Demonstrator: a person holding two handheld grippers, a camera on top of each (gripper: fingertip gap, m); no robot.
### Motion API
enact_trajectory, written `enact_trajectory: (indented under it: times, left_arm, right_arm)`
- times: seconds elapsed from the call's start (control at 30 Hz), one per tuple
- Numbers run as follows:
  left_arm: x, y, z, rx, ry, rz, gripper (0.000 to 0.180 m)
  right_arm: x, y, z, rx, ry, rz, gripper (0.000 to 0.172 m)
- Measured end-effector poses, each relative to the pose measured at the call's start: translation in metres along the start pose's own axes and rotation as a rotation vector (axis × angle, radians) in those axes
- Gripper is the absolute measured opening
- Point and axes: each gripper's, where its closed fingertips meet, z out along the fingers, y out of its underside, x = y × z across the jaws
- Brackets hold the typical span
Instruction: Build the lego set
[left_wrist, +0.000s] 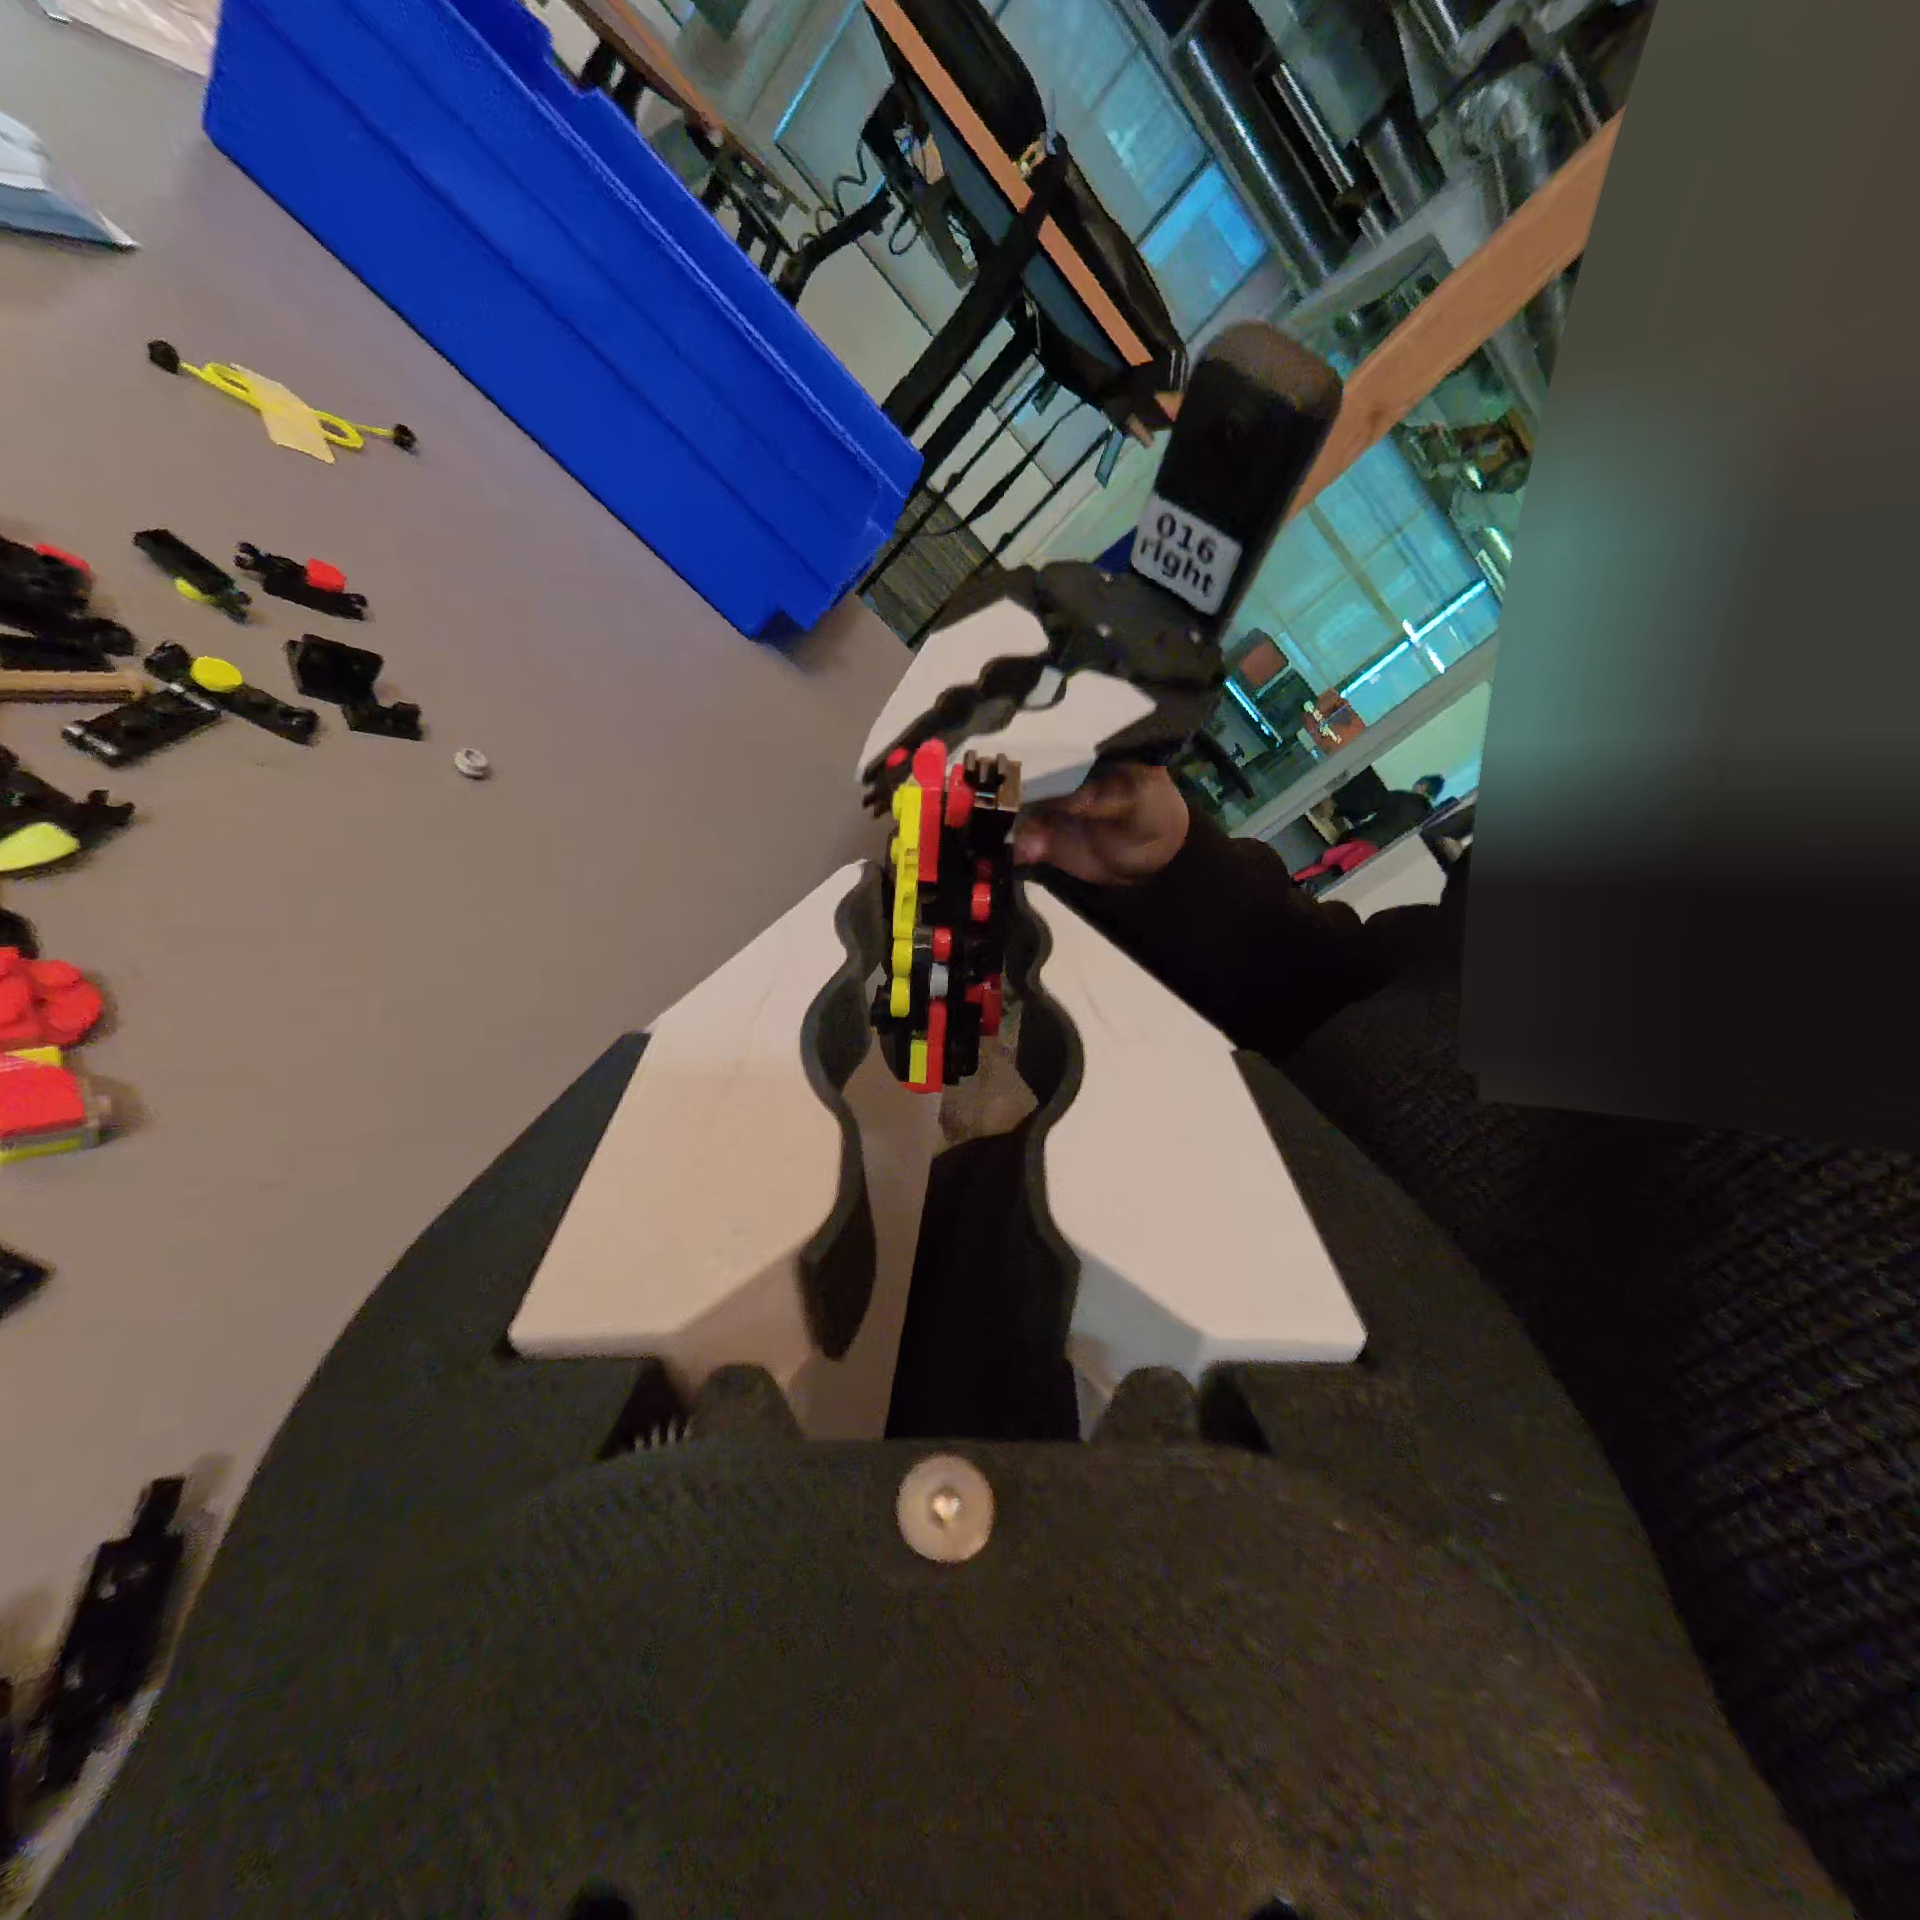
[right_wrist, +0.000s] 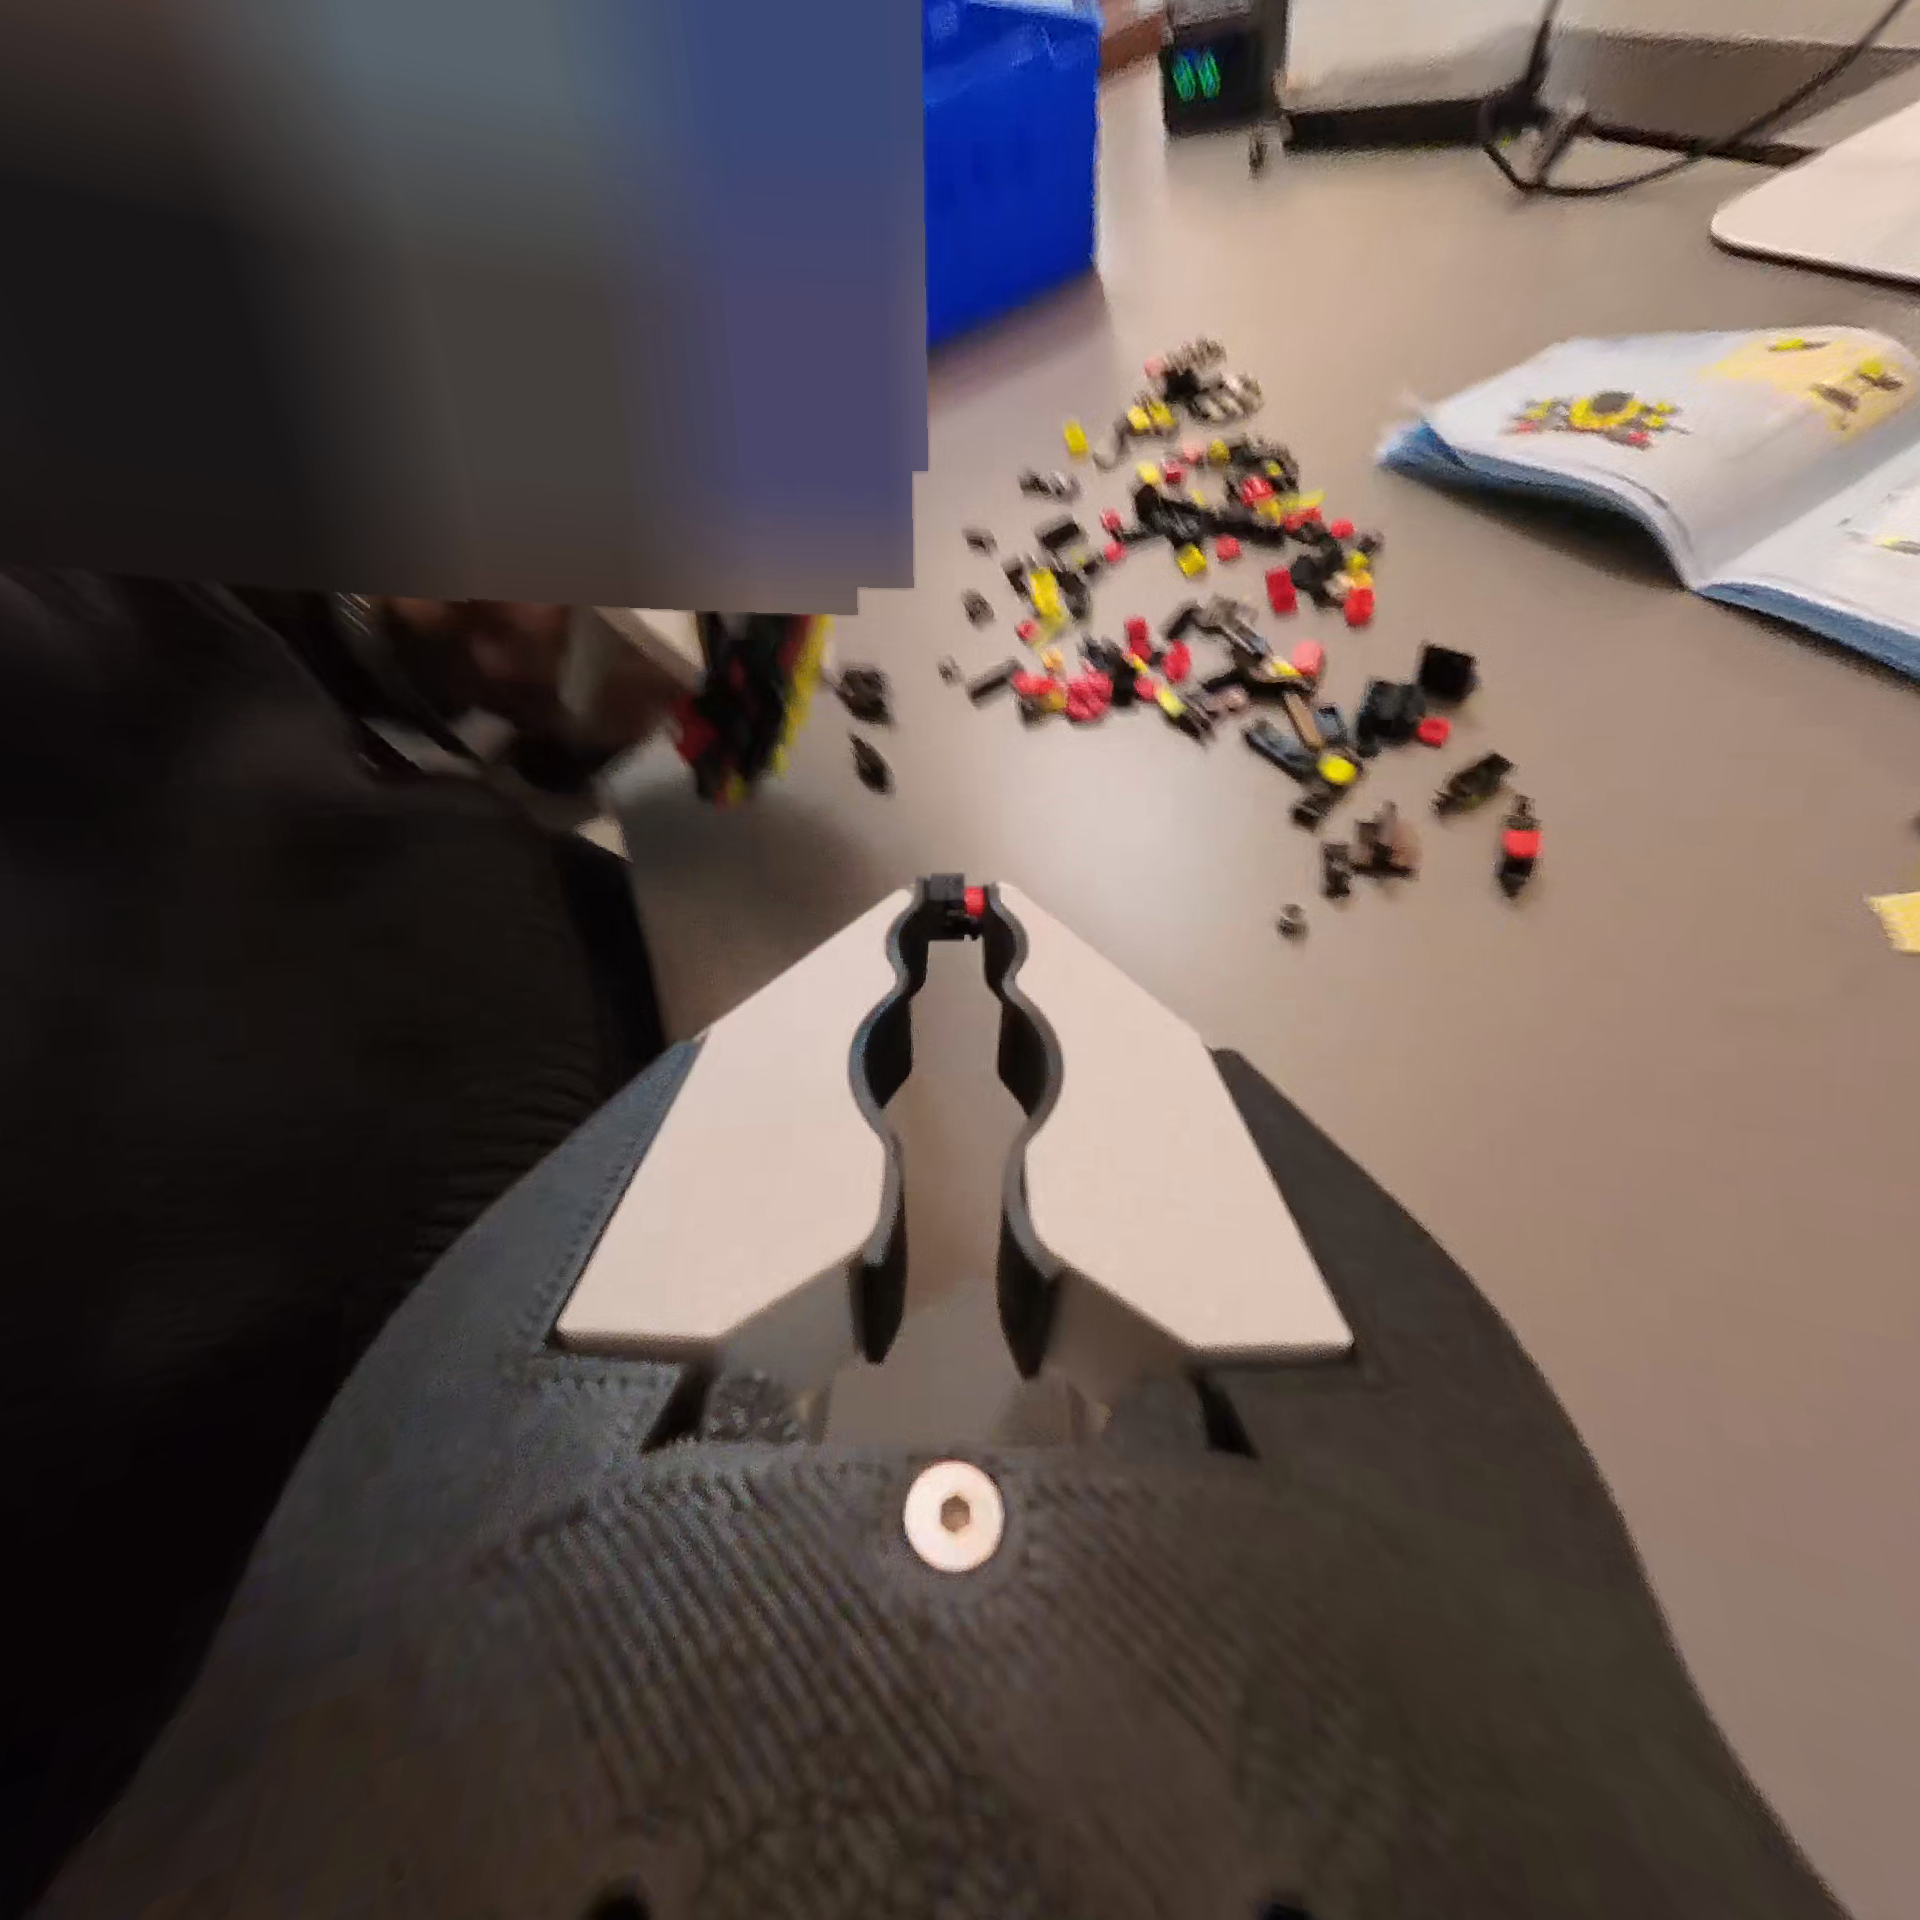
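Observation:
My left gripper is shut on a built-up block of black, red and yellow bricks, held upright above the grey table. The same block shows blurred at the left of the right wrist view. My right gripper is shut on a small black and red brick piece at its fingertips. In the left wrist view the right gripper hovers just over the top end of the block, held by a hand.
Loose black, red and yellow bricks lie scattered on the table, also at the left of the left wrist view. A blue bin stands at the back. An open booklet lies to the right. Left tips to right tips: about 7 cm.

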Motion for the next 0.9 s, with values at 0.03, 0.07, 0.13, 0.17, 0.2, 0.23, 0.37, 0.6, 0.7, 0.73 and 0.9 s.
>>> enact_trajectory:
  times: [0.03,0.07,0.13,0.17,0.2,0.23,0.37,0.6,0.7,0.73,0.9]
  left_arm:
    - [-0.003,-0.002,-0.001,0.007,-0.009,-0.008,0.02]
    - [-0.005,-0.003,-0.002,0.013,-0.023,-0.008,0.02]
    - [-0.009,-0.003,-0.004,0.007,-0.047,0.007,0.02]
    - [-0.01,-0.002,-0.004,-0.002,-0.06,0.019,0.02]
    - [-0.011,0.0,-0.004,-0.01,-0.069,0.034,0.02]
    - [-0.011,0.001,-0.003,-0.021,-0.076,0.047,0.02]
    - [-0.014,0.007,-0.001,-0.061,-0.107,0.078,0.02]
    - [-0.024,0.011,-0.004,-0.09,-0.162,0.08,0.021]
    - [-0.026,0.012,-0.005,-0.097,-0.169,0.067,0.02]
    - [-0.025,0.013,-0.004,-0.098,-0.166,0.064,0.02]
    - [-0.011,0.011,0.003,-0.066,-0.075,0.02,0.02]
  right_arm:
    - [0.007,0.009,0.003,-0.048,0.052,-0.048,0.008]
    - [0.015,0.018,0.005,-0.107,0.117,-0.107,0.008]
    - [0.033,0.034,0.006,-0.223,0.272,-0.248,0.008]
    - [0.041,0.04,0.007,-0.277,0.337,-0.327,0.008]
    - [0.046,0.046,0.008,-0.332,0.386,-0.404,0.008]
    - [0.049,0.051,0.009,-0.384,0.426,-0.472,0.008]
    - [0.056,0.061,0.013,-0.479,0.512,-0.64,0.008]
    - [0.041,0.058,0.011,-0.399,0.373,-0.429,0.046]
    - [0.035,0.05,0.01,-0.342,0.323,-0.335,0.048]
    - [0.032,0.046,0.01,-0.317,0.305,-0.309,0.047]
    - [-0.013,0.016,0.028,-0.147,0.088,-0.107,0.047]
